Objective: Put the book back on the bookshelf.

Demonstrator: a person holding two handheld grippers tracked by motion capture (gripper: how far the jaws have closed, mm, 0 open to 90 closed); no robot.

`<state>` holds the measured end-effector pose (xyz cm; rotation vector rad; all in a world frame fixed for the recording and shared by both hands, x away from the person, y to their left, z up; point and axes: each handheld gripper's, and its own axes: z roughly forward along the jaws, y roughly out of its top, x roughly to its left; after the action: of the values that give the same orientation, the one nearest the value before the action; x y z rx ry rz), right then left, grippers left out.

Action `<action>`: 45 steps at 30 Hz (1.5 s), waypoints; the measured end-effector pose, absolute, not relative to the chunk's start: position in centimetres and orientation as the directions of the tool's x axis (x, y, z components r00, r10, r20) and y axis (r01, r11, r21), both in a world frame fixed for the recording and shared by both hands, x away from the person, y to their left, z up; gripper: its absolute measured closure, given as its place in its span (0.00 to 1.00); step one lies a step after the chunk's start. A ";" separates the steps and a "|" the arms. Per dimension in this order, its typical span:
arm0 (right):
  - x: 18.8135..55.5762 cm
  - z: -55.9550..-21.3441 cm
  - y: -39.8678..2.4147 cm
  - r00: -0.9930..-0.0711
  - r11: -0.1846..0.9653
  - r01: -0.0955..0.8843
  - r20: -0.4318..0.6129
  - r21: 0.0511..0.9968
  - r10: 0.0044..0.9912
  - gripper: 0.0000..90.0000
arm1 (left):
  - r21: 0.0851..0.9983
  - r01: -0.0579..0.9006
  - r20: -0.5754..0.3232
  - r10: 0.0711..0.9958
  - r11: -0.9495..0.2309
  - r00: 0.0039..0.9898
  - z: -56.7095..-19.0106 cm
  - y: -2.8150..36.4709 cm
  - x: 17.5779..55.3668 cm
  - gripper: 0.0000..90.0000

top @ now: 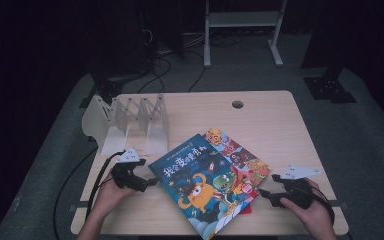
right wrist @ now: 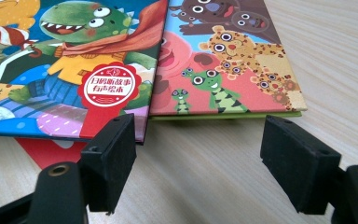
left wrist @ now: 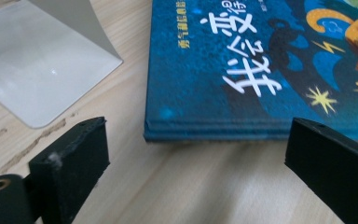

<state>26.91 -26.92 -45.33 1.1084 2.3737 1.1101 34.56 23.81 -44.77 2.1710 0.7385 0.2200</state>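
Dark floor and black equipment stands surround a pale wooden bench point(top: 270, 125) that fills the middle of the high view, with a small round hole point(top: 237, 104) near its far edge. At centre frame lies a blue picture book with a cartoon monster cover point(top: 200, 187), flat and turned at an angle; it overlaps a second picture book with a red cover of cartoon animals point(top: 242, 157), which projects toward the upper right from beneath it. A red sheet point(right wrist: 39, 149) shows under the blue book's near corner in the right gripper view. At the left of the bench, above the left hand, stands a white metal rack of upright dividers point(top: 130, 125); its flat base plate appears at the upper left of the left gripper view.

The left tongs point(top: 147, 182), at lower left, point at the blue book's left edge. In the left gripper view they are spread wide, with that edge just ahead of them and nothing between the pads.

The right tongs point(top: 266, 195), at lower right, face the books' right corner. In the right gripper view they are likewise spread, one pad close beside the blue book's corner, gripping nothing.
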 end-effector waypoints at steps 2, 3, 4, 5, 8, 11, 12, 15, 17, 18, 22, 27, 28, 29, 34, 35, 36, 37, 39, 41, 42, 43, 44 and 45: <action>27.0 -45.3 -26.9 -0.659 0.406 0.523 0.053 0.750 0.750 0.29 | 0.762 0.426 -0.108 0.552 -0.489 0.827 -44.7 23.8 34.8 0.15; 27.0 -45.3 -26.9 -0.655 0.409 0.525 0.047 0.746 0.754 0.29 | 0.765 0.434 -0.128 0.548 -0.475 0.826 -44.8 23.8 34.8 0.18; 27.0 -45.3 -26.9 -0.655 0.409 0.525 0.047 0.746 0.754 0.29 | 0.765 0.438 -0.142 0.539 -0.473 0.830 -44.8 23.8 34.8 0.18; 27.0 -45.3 -27.0 -0.654 0.411 0.524 0.043 0.746 0.755 0.29 | 0.767 0.437 -0.155 0.525 -0.470 0.837 -44.7 23.9 34.8 0.21; 27.3 -45.3 -27.0 -0.647 0.409 0.524 0.038 0.747 0.761 0.29 | 0.760 0.438 -0.153 0.522 -0.481 0.839 -44.7 23.8 34.6 0.24; 27.6 -45.3 -27.0 -0.639 0.414 0.523 0.021 0.745 0.769 0.30 | 0.760 0.432 -0.150 0.515 -0.487 0.844 -44.6 23.6 34.4 0.24; 27.8 -45.2 -26.9 -0.629 0.416 0.526 0.011 0.742 0.777 0.31 | 0.758 0.430 -0.148 0.513 -0.491 0.846 -44.5 23.5 34.3 0.23; 28.1 -45.1 -26.9 -0.619 0.418 0.529 -0.001 0.739 0.785 0.31 | 0.758 0.425 -0.148 0.503 -0.496 0.852 -44.4 23.2 34.0 0.23; 28.4 -45.0 -26.8 -0.609 0.425 0.527 -0.021 0.736 0.793 0.31 | 0.754 0.418 -0.143 0.495 -0.506 0.857 -44.3 23.0 33.8 0.22; 28.7 -44.9 -26.7 -0.603 0.433 0.527 -0.037 0.731 0.797 0.31 | 0.753 0.414 -0.140 0.491 -0.511 0.860 -44.2 22.9 33.7 0.21; 29.2 -44.8 -26.5 -0.592 0.438 0.527 -0.055 0.728 0.804 0.31 | 0.752 0.407 -0.134 0.484 -0.518 0.865 -44.1 22.4 33.7 0.20; 29.5 -44.7 -26.4 -0.586 0.435 0.527 -0.058 0.730 0.808 0.30 | 0.747 0.407 -0.134 0.481 -0.525 0.866 -44.2 22.0 33.9 0.19; 29.6 -44.6 -26.4 -0.585 0.434 0.527 -0.059 0.731 0.809 0.30 | 0.746 0.408 -0.136 0.480 -0.526 0.867 -44.2 21.8 33.9 0.18; 29.8 -44.6 -26.4 -0.583 0.436 0.527 -0.063 0.729 0.810 0.31 | 0.745 0.407 -0.135 0.478 -0.528 0.868 -44.2 21.8 33.9 0.18; 30.7 -44.6 -26.4 -0.577 0.438 0.530 -0.069 0.726 0.814 0.30 | 0.739 0.410 -0.143 0.471 -0.534 0.871 -44.4 21.4 33.9 0.16; 30.9 -44.5 -26.3 -0.575 0.436 0.532 -0.068 0.726 0.815 0.30 | 0.738 0.412 -0.147 0.470 -0.533 0.870 -44.4 21.3 33.9 0.16; 31.2 -44.6 -26.4 -0.573 0.430 0.533 -0.063 0.729 0.817 0.30 | 0.738 0.412 -0.147 0.469 -0.534 0.871 -44.4 21.3 33.9 0.15; 31.4 -44.6 -26.4 -0.573 0.427 0.534 -0.059 0.730 0.817 0.30 | 0.738 0.414 -0.151 0.468 -0.532 0.871 -44.5 21.2 33.9 0.14; 31.8 -44.6 -26.4 -0.570 0.424 0.538 -0.055 0.729 0.820 0.30 | 0.738 0.416 -0.155 0.466 -0.532 0.871 -44.5 21.1 33.9 0.13; 32.5 -44.5 -26.3 -0.568 0.426 0.541 -0.059 0.725 0.821 0.30 | 0.738 0.416 -0.157 0.464 -0.531 0.872 -44.6 21.1 33.9 0.12; 32.8 -44.5 -26.2 -0.566 0.425 0.544 -0.057 0.723 0.822 0.30 | 0.738 0.414 -0.156 0.462 -0.532 0.873 -44.6 21.0 33.8 0.12; 33.2 -44.5 -26.2 -0.563 0.421 0.548 -0.054 0.723 0.824 0.30 | 0.737 0.413 -0.156 0.461 -0.534 0.874 -44.5 21.0 33.8 0.12; 33.6 -44.5 -26.1 -0.563 0.421 0.548 -0.054 0.722 0.825 0.30 | 0.738 0.413 -0.155 0.462 -0.533 0.873 -44.6 20.9 33.8 0.12; 34.4 -44.6 -25.9 -0.557 0.415 0.549 -0.053 0.726 0.829 0.30 | 0.739 0.411 -0.152 0.462 -0.534 0.874 -44.6 20.9 33.7 0.11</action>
<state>34.40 -25.94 -44.61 1.1762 2.2697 0.9401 33.75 20.88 -44.55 2.2004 0.6268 0.0778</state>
